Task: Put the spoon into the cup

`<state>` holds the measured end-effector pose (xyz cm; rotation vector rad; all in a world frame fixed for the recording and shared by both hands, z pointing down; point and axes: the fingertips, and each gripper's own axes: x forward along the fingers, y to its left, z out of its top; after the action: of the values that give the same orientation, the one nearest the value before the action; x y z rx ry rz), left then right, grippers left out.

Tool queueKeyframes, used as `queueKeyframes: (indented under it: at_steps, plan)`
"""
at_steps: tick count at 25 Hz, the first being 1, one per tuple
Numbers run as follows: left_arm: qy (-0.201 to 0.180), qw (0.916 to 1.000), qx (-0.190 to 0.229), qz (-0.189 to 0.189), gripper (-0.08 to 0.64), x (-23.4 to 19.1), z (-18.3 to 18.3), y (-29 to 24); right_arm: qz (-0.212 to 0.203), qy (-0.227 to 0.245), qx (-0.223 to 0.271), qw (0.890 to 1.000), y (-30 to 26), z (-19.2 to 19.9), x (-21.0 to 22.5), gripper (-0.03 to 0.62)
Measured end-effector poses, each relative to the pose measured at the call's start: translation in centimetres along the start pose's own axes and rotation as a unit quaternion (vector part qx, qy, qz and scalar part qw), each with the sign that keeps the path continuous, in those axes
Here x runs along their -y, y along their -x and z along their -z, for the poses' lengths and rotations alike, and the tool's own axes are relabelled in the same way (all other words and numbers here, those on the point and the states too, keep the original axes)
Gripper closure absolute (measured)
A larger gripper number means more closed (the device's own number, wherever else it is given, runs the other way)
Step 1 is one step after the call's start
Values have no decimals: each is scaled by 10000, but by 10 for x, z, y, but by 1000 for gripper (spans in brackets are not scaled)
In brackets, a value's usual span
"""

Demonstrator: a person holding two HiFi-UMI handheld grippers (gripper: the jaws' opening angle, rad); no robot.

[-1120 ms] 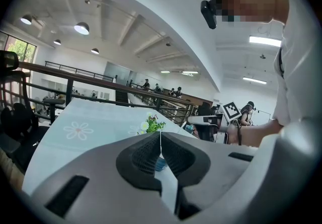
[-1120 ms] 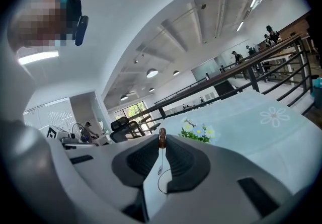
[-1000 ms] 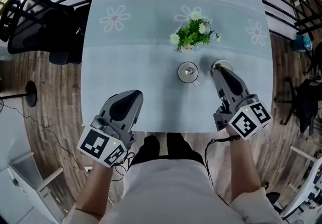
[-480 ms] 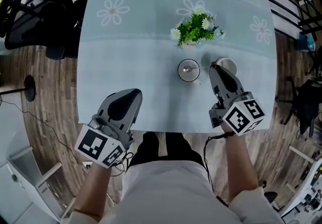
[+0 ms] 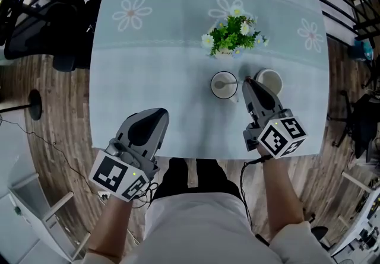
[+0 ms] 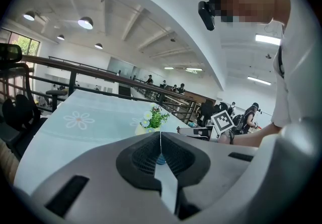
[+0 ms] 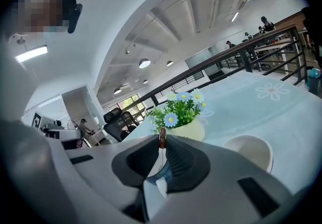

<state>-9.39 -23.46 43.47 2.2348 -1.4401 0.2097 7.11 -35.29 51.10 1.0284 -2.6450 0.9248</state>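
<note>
The right gripper (image 5: pixel 245 82) (image 7: pixel 162 143) has its jaws pressed together on the thin handle of the spoon (image 5: pixel 229 83) (image 7: pixel 162 138), whose brown tip pokes up just above the pads in the right gripper view. From there the handle runs left across the rim of the dark-rimmed cup (image 5: pixel 224 97), and the spoon's pale metal bowl lies inside that cup. Just to the right of the jaws, partly covered by the gripper body in the head view, stands a white cup (image 5: pixel 273 80) (image 7: pixel 250 151) with nothing in it. Beyond both cups sits a pot of small white and blue flowers (image 5: pixel 231 35) (image 7: pixel 182 115), close to the cups but not touching them. All of this rests on a table (image 5: pixel 154 67) under a pale blue cloth printed with daisies. The left gripper (image 5: pixel 155 115) (image 6: pixel 160 135) is well apart at the table's near edge, jaws closed together on nothing. A black office chair (image 5: pixel 41 28) stands on the wooden floor (image 5: pixel 53 114) off the table's far left corner.
</note>
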Motion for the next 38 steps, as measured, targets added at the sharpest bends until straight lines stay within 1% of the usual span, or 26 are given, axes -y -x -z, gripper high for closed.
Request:
queueKeyframes:
  at_steps: [12, 24, 30, 34, 38]
  plan:
    - [14, 10000, -53, 5, 538, -4, 4, -1, 99, -105, -74, 9999, -10, 18, 6, 537]
    - [-18, 10000, -54, 70, 538, -1, 1, 1, 223, -49, -94, 9997, -11, 25, 5, 537]
    - [-81, 9999, -17, 151, 538, 4, -4, 4, 354, -37, -143, 9993, -9, 27, 5, 537]
    - [-157, 9997, 14, 201, 538, 6, -10, 9, 388, -174, -187, 9989, -7, 29, 4, 537]
    - [-235, 9994, 75, 241, 538, 8, -19, 16, 448, -253, -105, 9986, -1, 24, 4, 526]
